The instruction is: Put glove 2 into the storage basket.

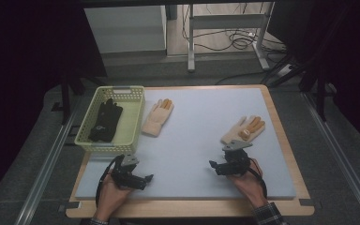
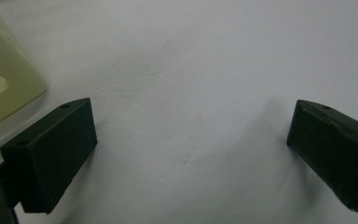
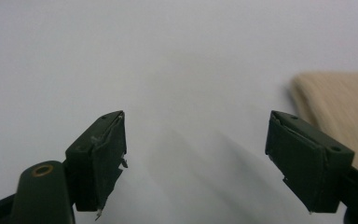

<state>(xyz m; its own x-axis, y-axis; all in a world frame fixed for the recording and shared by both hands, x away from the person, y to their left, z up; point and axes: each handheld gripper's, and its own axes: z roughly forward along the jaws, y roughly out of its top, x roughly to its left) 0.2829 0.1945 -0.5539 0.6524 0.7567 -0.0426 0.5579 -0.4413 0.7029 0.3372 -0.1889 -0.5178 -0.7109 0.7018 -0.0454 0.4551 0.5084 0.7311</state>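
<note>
1. Just beyond the right gripper (image 1: 214, 165), on the grey mat (image 1: 201, 136): beige glove (image 1: 243, 130), flat, untouched; in the right gripper view its cuff (image 3: 340, 107) lies beside 1 jaw.
2. Right gripper: jaws spread, empty.
3. Left gripper (image 1: 147, 178): jaws spread, empty, near the basket (image 1: 133, 123).
4. Second beige glove (image 1: 158, 117): beside the basket.

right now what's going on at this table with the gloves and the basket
A person holds a two-jaw gripper in each hand over a pale grey foam mat. The left gripper and the right gripper both have their jaws open and hold nothing. A black glove already lies in the pale yellow plastic basket. Two cream knitted gloves with orange fingertips lie on the mat: one beside the basket, the other just beyond the right gripper.
</note>
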